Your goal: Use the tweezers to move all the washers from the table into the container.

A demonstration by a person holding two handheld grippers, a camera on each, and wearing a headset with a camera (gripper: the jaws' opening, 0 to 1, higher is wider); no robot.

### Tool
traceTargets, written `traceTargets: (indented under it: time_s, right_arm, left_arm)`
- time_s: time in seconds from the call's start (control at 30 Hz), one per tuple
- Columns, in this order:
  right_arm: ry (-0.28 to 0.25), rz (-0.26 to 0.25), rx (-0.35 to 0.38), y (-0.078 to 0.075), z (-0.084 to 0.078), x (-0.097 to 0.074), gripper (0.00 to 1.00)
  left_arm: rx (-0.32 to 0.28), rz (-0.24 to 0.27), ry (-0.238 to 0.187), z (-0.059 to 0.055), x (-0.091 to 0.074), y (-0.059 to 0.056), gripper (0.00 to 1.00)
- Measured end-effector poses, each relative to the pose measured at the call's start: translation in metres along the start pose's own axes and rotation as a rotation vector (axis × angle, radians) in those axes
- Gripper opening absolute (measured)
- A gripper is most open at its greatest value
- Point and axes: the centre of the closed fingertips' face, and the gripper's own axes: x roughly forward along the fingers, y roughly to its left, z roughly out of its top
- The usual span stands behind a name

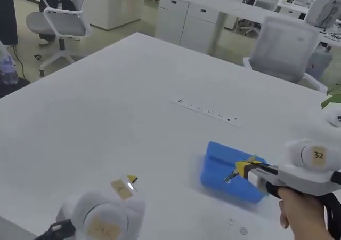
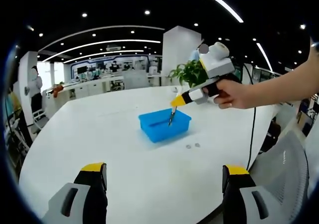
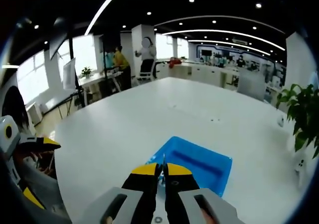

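A blue container (image 1: pixel 230 170) sits on the white table (image 1: pixel 106 117) at the near right. My right gripper (image 1: pixel 243 169) is shut on thin metal tweezers (image 1: pixel 230 177), whose tip hangs over the container. I cannot tell whether the tip holds a washer. Two small washers (image 1: pixel 243 230) lie on the table just in front of the container. In the left gripper view the container (image 2: pixel 164 125), tweezers (image 2: pixel 172 116) and washers (image 2: pixel 193 145) lie ahead of my open left gripper (image 2: pixel 163 168). The right gripper view shows the right gripper (image 3: pixel 160 169) above the container (image 3: pixel 199 165).
A row of sockets (image 1: pixel 205 110) is set into the table beyond the container. Office chairs (image 1: pixel 285 48) stand at the far edge and at the left (image 1: pixel 58 21). A potted plant (image 3: pixel 299 109) stands off to the right. People stand far off.
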Motion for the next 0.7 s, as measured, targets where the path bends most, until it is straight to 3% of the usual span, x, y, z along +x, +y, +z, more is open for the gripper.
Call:
traceTargets:
  time_s: [0.37, 0.7]
  right_arm:
    - [-0.01, -0.016, 0.006, -0.008, 0.007, 0.008, 0.01]
    - [0.035, -0.045, 0.014, -0.018, -0.008, 0.022, 0.01]
  left_arm:
    - [0.013, 0.011, -0.013, 0.003, -0.001, 0.001, 0.99]
    - [0.03, 0.033, 0.016, -0.003, 0.001, 0.005, 0.99]
